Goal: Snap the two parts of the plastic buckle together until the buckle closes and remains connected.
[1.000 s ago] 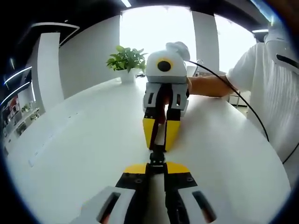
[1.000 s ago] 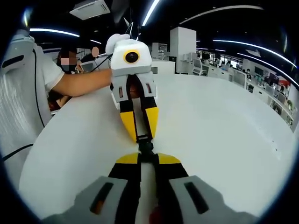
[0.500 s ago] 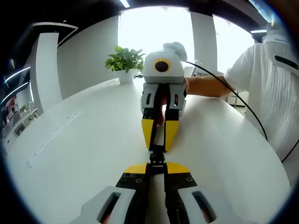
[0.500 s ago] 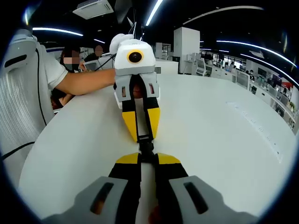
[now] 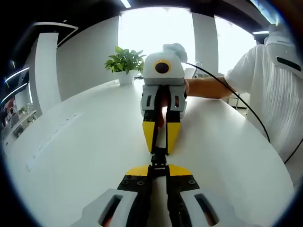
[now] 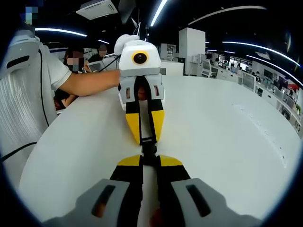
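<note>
— What lay on the white tabletop (image 5: 71, 156)?
— A potted plant (image 5: 125, 64) at its far edge. Mid-table, the left gripper (image 5: 159, 168) and right gripper (image 6: 149, 162) faced each other, each pressed tight on one end of the black buckle (image 5: 159, 157), which hung between their tips

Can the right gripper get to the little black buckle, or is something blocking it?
Probably yes: it looks there already. The right gripper is shut on the buckle, with the left gripper clamped on its far end. Nothing else on the white table blocks the way.
</note>
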{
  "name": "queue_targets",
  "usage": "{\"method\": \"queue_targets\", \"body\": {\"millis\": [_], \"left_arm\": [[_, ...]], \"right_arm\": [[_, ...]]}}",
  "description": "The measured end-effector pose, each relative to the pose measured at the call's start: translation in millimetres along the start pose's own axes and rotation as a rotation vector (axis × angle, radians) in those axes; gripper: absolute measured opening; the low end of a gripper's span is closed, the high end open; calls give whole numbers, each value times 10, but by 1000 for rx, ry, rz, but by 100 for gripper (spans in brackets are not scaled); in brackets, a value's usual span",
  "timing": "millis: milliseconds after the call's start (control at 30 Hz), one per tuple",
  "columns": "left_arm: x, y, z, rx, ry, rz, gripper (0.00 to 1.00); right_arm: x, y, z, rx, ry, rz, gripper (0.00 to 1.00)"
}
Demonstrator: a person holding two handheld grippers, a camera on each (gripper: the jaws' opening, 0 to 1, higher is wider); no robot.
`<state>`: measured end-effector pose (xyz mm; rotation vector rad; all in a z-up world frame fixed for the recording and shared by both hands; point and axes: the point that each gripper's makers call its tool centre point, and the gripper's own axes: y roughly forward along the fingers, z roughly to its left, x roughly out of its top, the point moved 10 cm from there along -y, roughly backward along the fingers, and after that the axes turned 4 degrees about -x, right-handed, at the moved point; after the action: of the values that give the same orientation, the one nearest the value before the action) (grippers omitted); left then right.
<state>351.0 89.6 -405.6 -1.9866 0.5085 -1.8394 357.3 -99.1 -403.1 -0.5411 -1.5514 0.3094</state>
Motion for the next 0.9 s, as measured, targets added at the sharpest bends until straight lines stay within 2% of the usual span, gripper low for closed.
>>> {"method": "queue_targets", "body": {"millis": [900], "left_arm": [[-3, 1, 48, -40, 8, 3, 7]], "right_arm": [[3, 7, -36, 50, -19, -6, 8]]}}
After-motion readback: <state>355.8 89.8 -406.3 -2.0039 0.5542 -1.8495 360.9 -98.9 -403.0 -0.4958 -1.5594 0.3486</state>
